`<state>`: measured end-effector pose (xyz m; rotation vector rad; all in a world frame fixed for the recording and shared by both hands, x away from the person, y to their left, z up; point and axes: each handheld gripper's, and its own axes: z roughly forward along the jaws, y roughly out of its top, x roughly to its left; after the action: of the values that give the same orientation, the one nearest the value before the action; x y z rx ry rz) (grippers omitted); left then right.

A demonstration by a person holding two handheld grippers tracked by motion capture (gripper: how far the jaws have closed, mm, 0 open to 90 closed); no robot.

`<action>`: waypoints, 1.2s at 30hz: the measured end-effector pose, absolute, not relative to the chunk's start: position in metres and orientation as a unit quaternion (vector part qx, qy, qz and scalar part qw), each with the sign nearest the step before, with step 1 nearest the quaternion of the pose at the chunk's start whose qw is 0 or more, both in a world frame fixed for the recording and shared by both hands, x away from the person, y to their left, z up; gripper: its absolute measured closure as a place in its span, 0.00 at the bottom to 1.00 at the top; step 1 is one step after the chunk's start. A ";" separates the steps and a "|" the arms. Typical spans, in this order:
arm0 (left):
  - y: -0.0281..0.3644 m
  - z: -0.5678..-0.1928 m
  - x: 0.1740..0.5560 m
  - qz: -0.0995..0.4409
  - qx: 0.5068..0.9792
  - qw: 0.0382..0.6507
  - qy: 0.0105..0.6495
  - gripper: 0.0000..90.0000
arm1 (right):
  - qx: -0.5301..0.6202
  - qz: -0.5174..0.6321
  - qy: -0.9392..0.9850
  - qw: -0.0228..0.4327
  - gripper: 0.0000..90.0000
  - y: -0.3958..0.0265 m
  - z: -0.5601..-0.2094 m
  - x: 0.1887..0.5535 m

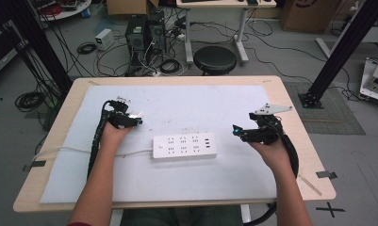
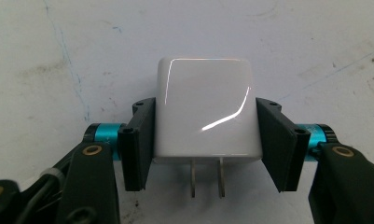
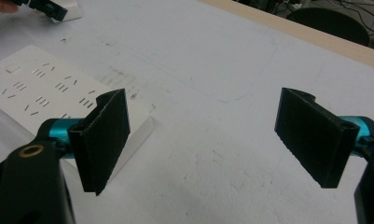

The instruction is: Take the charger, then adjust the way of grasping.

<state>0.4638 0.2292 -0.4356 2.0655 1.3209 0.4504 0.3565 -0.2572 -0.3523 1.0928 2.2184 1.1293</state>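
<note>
Right now the left gripper (image 2: 205, 144) has its jaws pinching a white plug-in charger (image 2: 205, 112) by its sides, prongs toward the camera, low over the white mat (image 1: 186, 106) on the worktop, left of the white power strip (image 1: 184, 147), while the right gripper (image 3: 212, 135) hovers with jaws spread, holding nothing, right of the strip.

Both forearms come in from the near edge of the desk (image 1: 290, 99), bare to the wrist. The left hand (image 1: 112, 135) grips the left gripper (image 1: 130, 121) with its jaws pointing toward the centre; they are closed tight on the sides of a white plug adapter (image 2: 205, 109), prongs facing back toward the hand. The right hand (image 1: 271, 151) holds the right gripper (image 1: 237, 131) low, jaws aimed left and spread wide with nothing between them.
</note>
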 end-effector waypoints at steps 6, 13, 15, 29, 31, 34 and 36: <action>0.229 -0.432 0.462 0.171 0.788 0.328 0.492 0.47 | 0.392 0.407 0.798 0.208 0.20 -0.257 -0.352 0.356; 0.232 -0.406 0.442 0.184 0.793 0.356 0.459 0.47 | 0.386 0.410 0.799 0.211 0.20 -0.257 -0.348 0.354; 0.234 -0.396 0.431 0.189 0.796 0.361 0.447 0.47 | 0.382 0.411 0.801 0.209 0.20 -0.256 -0.346 0.353; 0.227 -0.342 0.353 0.187 0.835 0.408 0.320 0.47 | 0.351 0.437 0.810 0.172 0.20 -0.241 -0.333 0.340; 0.222 -0.341 0.348 0.189 0.841 0.411 0.298 0.47 | 0.348 0.440 0.811 0.165 0.20 -0.239 -0.333 0.339; 0.214 -0.340 0.340 0.182 0.848 0.418 0.270 0.47 | 0.344 0.439 0.815 0.156 0.20 -0.235 -0.332 0.335; 0.209 -0.341 0.335 0.177 0.851 0.423 0.255 0.47 | 0.337 0.443 0.818 0.147 0.20 -0.231 -0.331 0.332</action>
<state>0.3346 0.2088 -0.3405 2.1303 0.6373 0.4432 0.3324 -0.2313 -0.3313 0.9710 2.3540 1.2743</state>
